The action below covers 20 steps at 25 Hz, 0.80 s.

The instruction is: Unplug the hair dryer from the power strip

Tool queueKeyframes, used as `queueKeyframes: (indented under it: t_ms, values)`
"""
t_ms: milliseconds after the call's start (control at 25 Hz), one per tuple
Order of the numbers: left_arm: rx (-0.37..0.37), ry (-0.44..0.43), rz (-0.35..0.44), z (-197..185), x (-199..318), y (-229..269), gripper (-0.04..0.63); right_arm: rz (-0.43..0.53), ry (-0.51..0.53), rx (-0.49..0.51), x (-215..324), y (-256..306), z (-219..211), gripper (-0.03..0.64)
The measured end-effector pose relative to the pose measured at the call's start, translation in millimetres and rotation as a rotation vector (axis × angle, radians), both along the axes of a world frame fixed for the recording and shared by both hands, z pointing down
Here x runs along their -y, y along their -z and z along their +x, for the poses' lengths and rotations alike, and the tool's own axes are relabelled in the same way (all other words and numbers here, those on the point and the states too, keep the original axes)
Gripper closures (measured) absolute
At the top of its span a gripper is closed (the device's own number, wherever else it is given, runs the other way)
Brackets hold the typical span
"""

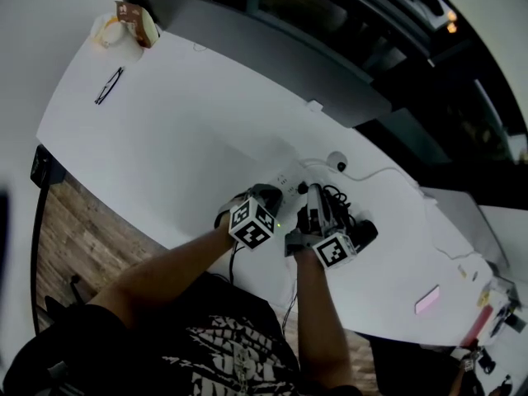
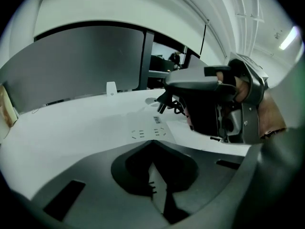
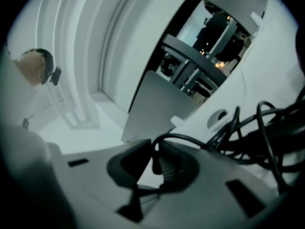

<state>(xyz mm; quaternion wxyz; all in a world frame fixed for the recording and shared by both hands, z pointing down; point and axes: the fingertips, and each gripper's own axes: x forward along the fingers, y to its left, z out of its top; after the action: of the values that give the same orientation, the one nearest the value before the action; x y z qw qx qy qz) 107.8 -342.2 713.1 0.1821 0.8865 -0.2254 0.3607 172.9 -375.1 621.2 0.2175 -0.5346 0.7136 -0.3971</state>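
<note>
The white power strip (image 1: 285,176) lies on the white table (image 1: 181,130), with the black hair dryer (image 1: 360,231) just right of it. My left gripper (image 1: 272,190) points down onto the strip's near end. In the left gripper view its jaws (image 2: 155,185) are closed on that end of the power strip (image 2: 151,131), whose socket slots show between them. My right gripper (image 1: 304,192) comes in from the right, rolled on its side. It (image 3: 159,171) is shut on the black plug (image 3: 163,168) with the ribbed collar, and the cable (image 3: 190,139) arches away from it. Whether the plug still sits in the socket is hidden.
A tangle of black cable (image 3: 267,128) lies beyond the plug. A small white round device (image 1: 336,162) with a white cord sits behind the strip. A grey partition (image 1: 247,40) lines the table's far edge. Glasses (image 1: 109,85) and a snack bag (image 1: 132,23) lie far left, a pink item (image 1: 426,300) right.
</note>
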Motion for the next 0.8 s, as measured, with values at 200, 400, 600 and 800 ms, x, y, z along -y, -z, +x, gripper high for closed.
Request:
queueKeyframes:
  t_ms: [200,400,600,800]
  values:
    - [0.008,0.001,0.025,1.2,1.3,-0.8,0.569,-0.089,0.022,-0.039,-13.8,-18.2,9.4,0.549]
    - [0.007,0.009,0.007,-0.9,0.5,-5.8,0.569,-0.214,0.011,-0.016,-27.9,-42.9,14.0,0.548]
    - [-0.194,0.146,0.019,-20.3,10.4,37.5,0.569,-0.302,0.013,-0.028,-60.3,-36.5,25.1,0.466]
    - [-0.382,0.224,0.150,-63.5,-18.2,126.8,0.569,-0.170,0.027,-0.098,-127.5,36.0,37.0,0.477]
